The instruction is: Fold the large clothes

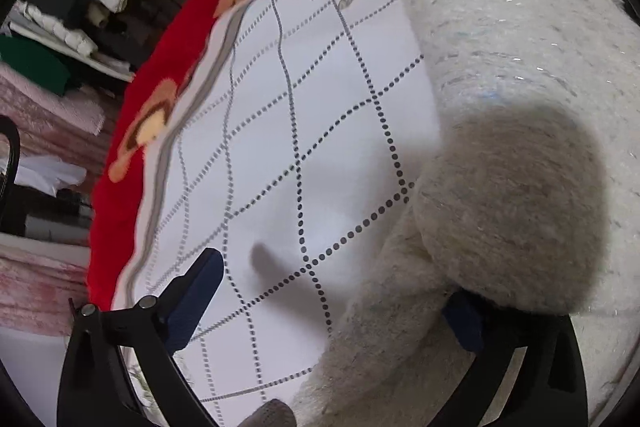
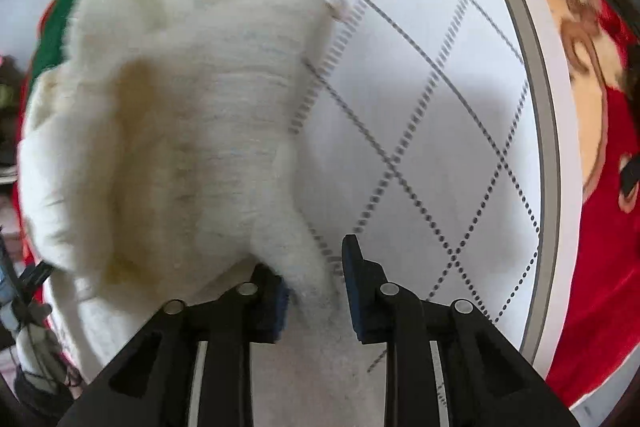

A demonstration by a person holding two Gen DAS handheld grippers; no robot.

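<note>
Left fingers [image 1: 324, 311] spread wide, right fingers [image 2: 316, 283] pinching cream sweater [image 2: 168, 131] edge, bare bedsheet [image 2: 440, 107] beside.

No legible text; faint print at cloth [image 1: 280, 131] edge, perhaps lettering.

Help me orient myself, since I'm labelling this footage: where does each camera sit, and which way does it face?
Left wrist: on the left gripper, looking steeply down at the white quilted cover and fuzzy cream sweater; its open black fingers with blue pads show.
Right wrist: on the right gripper, facing steeply down; a sweater fold lies between its narrowed fingers.
Both share the sweater, cover and red blanket.
</note>
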